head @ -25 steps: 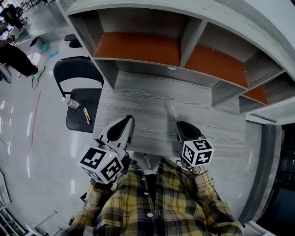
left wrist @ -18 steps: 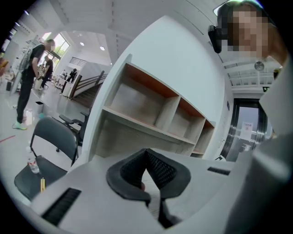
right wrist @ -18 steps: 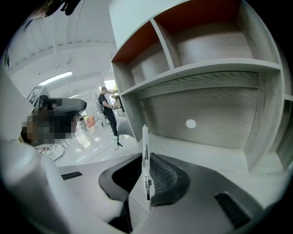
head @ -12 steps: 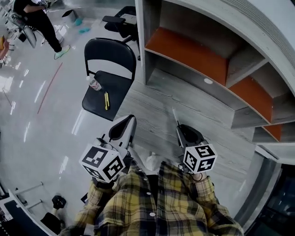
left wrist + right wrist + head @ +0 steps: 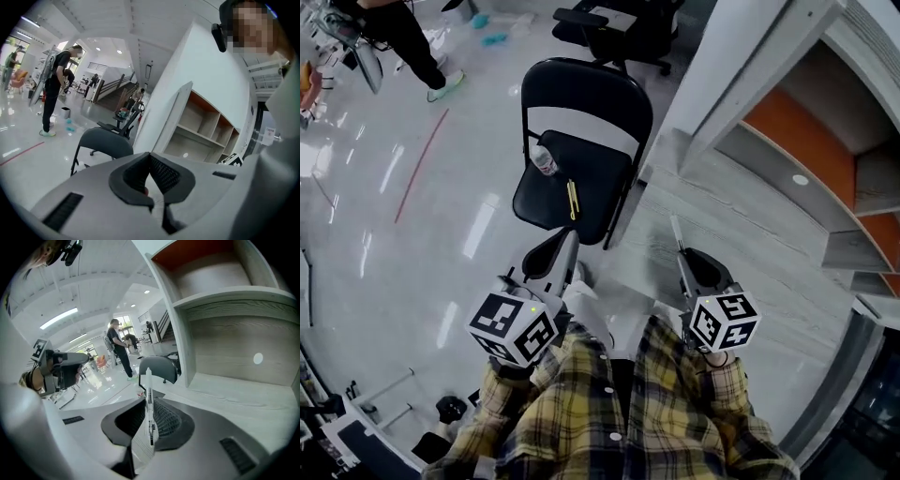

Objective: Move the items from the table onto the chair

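Observation:
A black folding chair [image 5: 581, 103] stands on the shiny floor just ahead of both grippers. On its seat lie a small plastic bottle [image 5: 543, 160] and a yellow pen [image 5: 572, 199]. My right gripper [image 5: 679, 249] is shut on a clear pen [image 5: 148, 394] that sticks up past the pads, its tip pointing at the chair [image 5: 157, 367]. It hovers over the grey table's [image 5: 741, 253] left end. My left gripper [image 5: 565, 242] hangs just short of the seat's near edge with its pads [image 5: 161, 171] together. A small reddish bit shows low between them; I cannot tell what it is.
An open shelf unit [image 5: 811, 122] with orange backs rises at the right on the table. A person [image 5: 403, 37] stands at the far left and an office chair [image 5: 609, 19] behind the folding chair. A red line [image 5: 420, 164] marks the floor.
The view has swung left from the table and shelves to the chair. Both grippers went with it; the chair, earlier off to the left, is now straight ahead and closer. The clear pen stays gripped.

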The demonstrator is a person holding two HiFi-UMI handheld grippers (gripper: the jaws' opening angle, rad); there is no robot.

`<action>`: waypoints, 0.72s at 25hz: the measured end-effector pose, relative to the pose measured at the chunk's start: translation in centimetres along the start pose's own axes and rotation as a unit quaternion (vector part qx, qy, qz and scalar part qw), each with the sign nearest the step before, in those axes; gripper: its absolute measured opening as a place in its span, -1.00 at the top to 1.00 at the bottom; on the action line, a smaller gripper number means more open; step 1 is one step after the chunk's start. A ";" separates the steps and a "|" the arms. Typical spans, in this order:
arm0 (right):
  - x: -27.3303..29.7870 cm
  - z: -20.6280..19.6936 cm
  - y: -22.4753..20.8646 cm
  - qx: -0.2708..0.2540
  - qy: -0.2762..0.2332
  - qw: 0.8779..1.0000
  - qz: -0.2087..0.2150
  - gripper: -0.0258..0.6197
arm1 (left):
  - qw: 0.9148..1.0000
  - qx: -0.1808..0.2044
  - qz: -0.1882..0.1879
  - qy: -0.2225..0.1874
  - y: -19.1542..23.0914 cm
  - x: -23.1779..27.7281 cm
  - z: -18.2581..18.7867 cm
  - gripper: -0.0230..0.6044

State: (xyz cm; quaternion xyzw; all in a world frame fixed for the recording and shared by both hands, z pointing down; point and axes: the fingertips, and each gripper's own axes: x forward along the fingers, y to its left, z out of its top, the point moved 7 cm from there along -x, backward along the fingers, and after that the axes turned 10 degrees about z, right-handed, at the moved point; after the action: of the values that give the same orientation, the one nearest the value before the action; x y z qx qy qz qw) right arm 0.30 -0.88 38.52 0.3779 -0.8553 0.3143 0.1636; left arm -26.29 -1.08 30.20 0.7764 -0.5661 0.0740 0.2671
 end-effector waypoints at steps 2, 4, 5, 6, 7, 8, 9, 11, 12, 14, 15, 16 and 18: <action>2.8 -0.1 2.4 0.010 -0.001 1.000 -0.005 0.73 | 1.000 0.014 -0.006 0.013 3.5 -0.2 0.4 0.91; 6.0 -0.3 4.6 0.015 0.001 1.000 -0.005 0.73 | 0.999 0.026 -0.012 0.022 6.7 -0.2 0.3 0.91; 7.7 -0.4 5.6 0.016 0.003 1.000 -0.004 0.73 | 0.999 0.029 -0.015 0.027 8.1 -0.1 0.2 0.91; 9.3 -0.5 6.5 0.016 0.006 1.000 -0.002 0.73 | 0.999 0.029 -0.018 0.032 9.5 0.1 -0.2 0.91; 11.0 -0.6 7.3 0.015 0.010 1.000 0.001 0.73 | 0.999 0.026 -0.020 0.038 10.8 0.3 -0.6 0.91; 12.7 -0.7 8.1 0.014 0.014 1.000 0.004 0.73 | 0.999 0.021 -0.022 0.045 12.0 0.6 -1.1 0.91; 14.3 -0.7 8.8 0.014 0.019 1.000 0.007 0.73 | 0.998 0.013 -0.023 0.052 13.1 0.9 -1.8 0.91; 17.5 -1.0 9.9 0.016 0.026 0.999 0.013 0.73 | 0.998 -0.002 -0.023 0.065 15.2 1.5 -3.1 0.91; 19.2 -1.1 10.3 0.019 0.028 0.999 0.014 0.73 | 0.997 -0.007 -0.022 0.069 16.2 1.9 -3.7 0.91; 22.5 -1.6 10.9 0.024 0.035 0.999 0.018 0.73 | 0.997 -0.015 -0.018 0.075 17.9 2.7 -4.7 0.91; 24.2 -2.0 11.0 0.026 0.040 0.999 0.020 0.73 | 0.997 -0.018 -0.016 0.077 18.7 3.1 -5.1 0.91; 25.9 -2.4 11.1 0.028 0.045 0.998 0.023 0.73 | 0.997 -0.021 -0.013 0.080 19.5 3.5 -5.6 0.91; 29.2 -3.6 10.7 0.036 0.055 0.997 0.028 0.73 | 0.996 -0.025 -0.006 0.087 20.9 4.5 -6.7 0.91</action>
State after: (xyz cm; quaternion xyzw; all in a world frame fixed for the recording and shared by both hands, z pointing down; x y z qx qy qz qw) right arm -26.88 -8.89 51.90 0.3413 -0.8435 0.3697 0.1877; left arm -42.69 -6.08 44.68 0.7637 -0.5375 0.1250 0.3351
